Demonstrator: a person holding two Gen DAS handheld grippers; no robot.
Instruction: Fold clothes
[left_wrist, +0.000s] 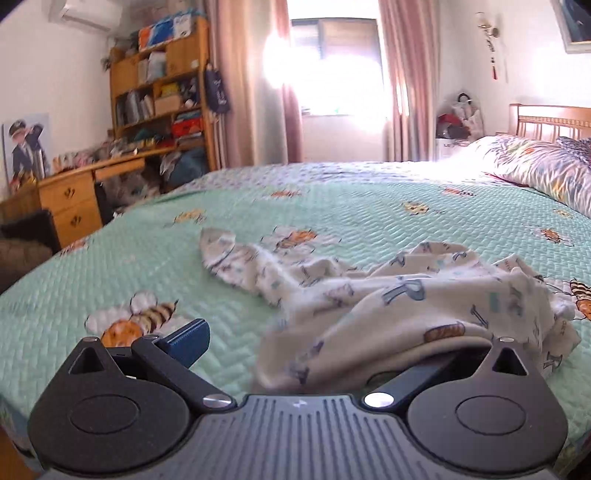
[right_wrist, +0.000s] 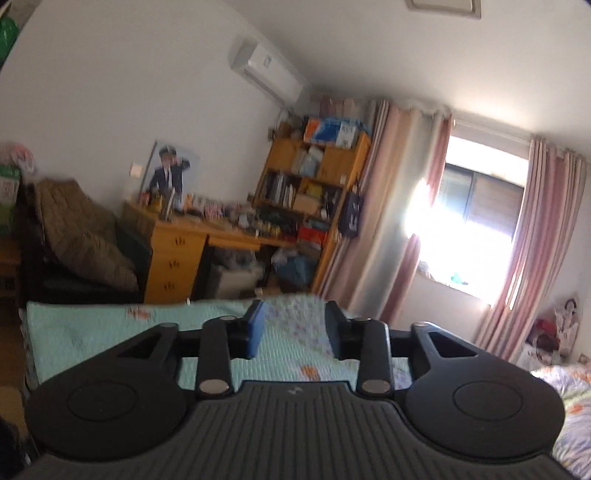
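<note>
the garment (left_wrist: 388, 295), a white piece printed with large grey-blue letters, lies crumpled on the green quilted bedspread (left_wrist: 332, 206), which carries a bee pattern. of the letters, an "r" near the garment's middle can be read; the rest are too blurred or folded to make out. one sleeve or leg stretches away from the heap toward the desk (left_wrist: 74, 188) side.

the left gripper (left_wrist: 343, 350) sits low at the near edge of the garment with its jaws spread wide. its blue-padded left finger is clear of the cloth, while the garment drapes over the right finger and hides its tip; the pads do not press on the cloth.

the right gripper (right_wrist: 293, 328) is raised above the bedspread, well away from the garment, jaws parted and nothing between them.
</note>
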